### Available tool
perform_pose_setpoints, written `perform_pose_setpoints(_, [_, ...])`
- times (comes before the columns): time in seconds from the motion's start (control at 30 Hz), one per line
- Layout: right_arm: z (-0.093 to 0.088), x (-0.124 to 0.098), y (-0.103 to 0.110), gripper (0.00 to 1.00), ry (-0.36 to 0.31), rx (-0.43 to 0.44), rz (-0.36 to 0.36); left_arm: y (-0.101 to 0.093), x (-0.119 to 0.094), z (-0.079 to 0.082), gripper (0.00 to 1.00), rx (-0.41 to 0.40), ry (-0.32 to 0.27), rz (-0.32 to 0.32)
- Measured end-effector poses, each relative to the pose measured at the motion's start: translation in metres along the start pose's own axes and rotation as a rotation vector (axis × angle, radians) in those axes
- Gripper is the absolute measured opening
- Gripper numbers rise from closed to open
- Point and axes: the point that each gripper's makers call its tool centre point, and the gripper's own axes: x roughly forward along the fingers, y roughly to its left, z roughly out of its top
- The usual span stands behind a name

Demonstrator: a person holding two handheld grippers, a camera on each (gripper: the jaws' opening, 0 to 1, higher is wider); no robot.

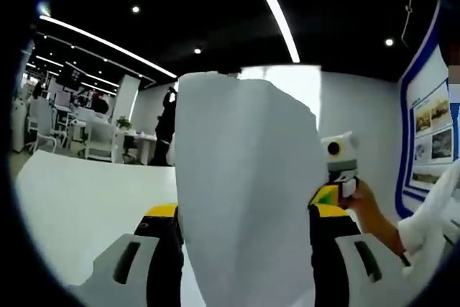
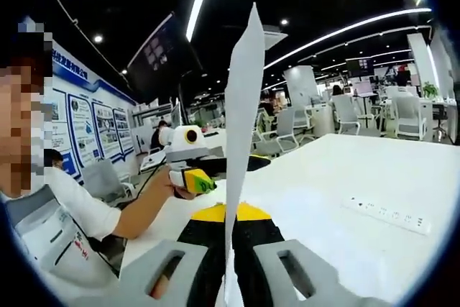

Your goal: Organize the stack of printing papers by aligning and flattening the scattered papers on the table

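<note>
Right gripper (image 2: 228, 239) is pinching a sheet of paper (image 2: 241, 141) edge-on between closed jaws, lifting it upright above the white table (image 2: 338, 177). Left gripper (image 1: 244, 224) is standing wide — the same paper (image 1: 244, 185) is rising between its jaws (contact cannot be told). A power strip (image 2: 388, 213) is lying on the table.

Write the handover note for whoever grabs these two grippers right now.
Right gripper: shut on the paper, pinching its bottom edge; the sheet stands upright, seen edge-on.
Left gripper: open, jaws apart on either side of a paper that hangs in front of them, not clamped.
The white table lies beneath.
Done: paper lifted.
Left: lay it down, align, flatten.
</note>
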Motion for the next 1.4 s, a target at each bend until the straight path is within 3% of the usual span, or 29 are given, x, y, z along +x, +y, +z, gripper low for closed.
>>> perform_pose_setpoints(0.33, [-0.001, 0.0, -0.005, 0.0, -0.003, 0.015, -0.017, -0.008, -0.001, -0.001, 0.71, 0.005, 0.0, -0.017])
perform_pose_setpoints(0.8, [-0.003, -0.008, -0.038, 0.0, -0.03, 0.096, -0.117, -0.021, 0.0, 0.001, 0.64, 0.025, 0.004, -0.063])
perform_pose_setpoints(0.9, [-0.003, -0.009, -0.041, 0.0, -0.035, 0.103, -0.124, -0.023, 0.0, 0.0, 0.6, 0.024, 0.005, -0.074])
perform_pose_setpoints(1.1, [-0.002, -0.008, -0.035, 0.0, -0.051, 0.132, -0.082, -0.025, -0.002, 0.0, 0.34, 0.007, 0.002, -0.103])
perform_pose_setpoints(1.4, [-0.001, -0.009, -0.024, 0.0, -0.061, 0.155, -0.013, -0.018, -0.011, 0.011, 0.26, -0.015, -0.037, -0.099])
